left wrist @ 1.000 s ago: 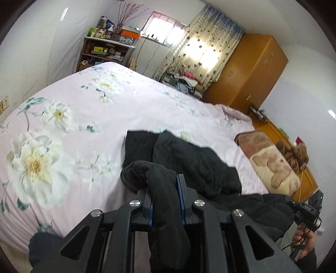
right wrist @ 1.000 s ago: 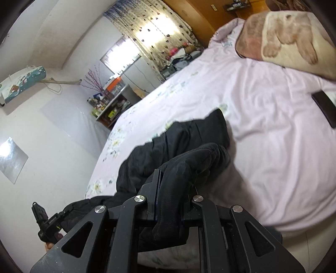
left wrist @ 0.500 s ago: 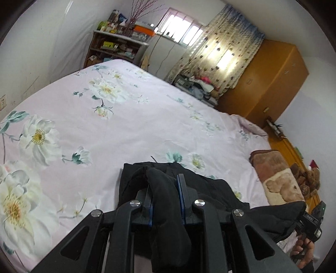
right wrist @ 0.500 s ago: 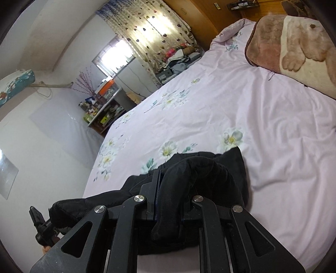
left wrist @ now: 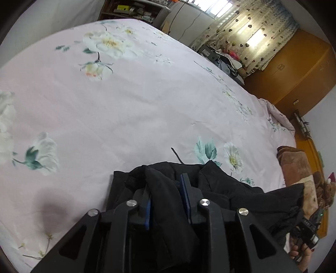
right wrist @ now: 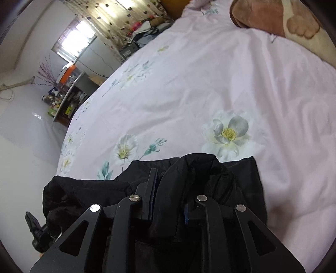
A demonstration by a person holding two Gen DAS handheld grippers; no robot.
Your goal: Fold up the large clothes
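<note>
The left gripper (left wrist: 166, 187) is pinching a thick fold of the black garment (left wrist: 241, 195), its 2 blue-padded fingers (left wrist: 185, 189) pressed onto the cloth from either side. In the left wrist view the garment bunches around the jaws at 6 o'clock and stretches off toward 4 o'clock, where the far corner hangs from the right gripper (left wrist: 308, 227), held in the person's right hand (left wrist: 298, 252) at the frame's edge. The cloth between the 2 grippers sags in loose folds, its lower edge touching the pink floral bedspread (left wrist: 136, 100), which fills the view from 9 o'clock to 2 o'clock.

From the right wrist view, the right gripper (right wrist: 168, 189) is likewise clamped on a wad of the black garment (right wrist: 210, 174), with the fabric bulging up between and over its fingers (right wrist: 151, 182). More of the cloth trails toward 8 o'clock, ending at the left gripper (right wrist: 34, 229) low at the frame's edge. The bedspread (right wrist: 189, 84) spreads above, a white printed flower just beyond the garment at 1 o'clock.

A brown plush blanket (right wrist: 279, 19) with a bear pattern lies on the bed at 1 o'clock in the right wrist view. A heart-print curtain (left wrist: 252, 31) and an orange wooden wardrobe (left wrist: 294, 69) stand past the bed at 1 to 2 o'clock in the left wrist view, and a cluttered shelf (right wrist: 67, 100) sits at 9 o'clock in the right wrist view
</note>
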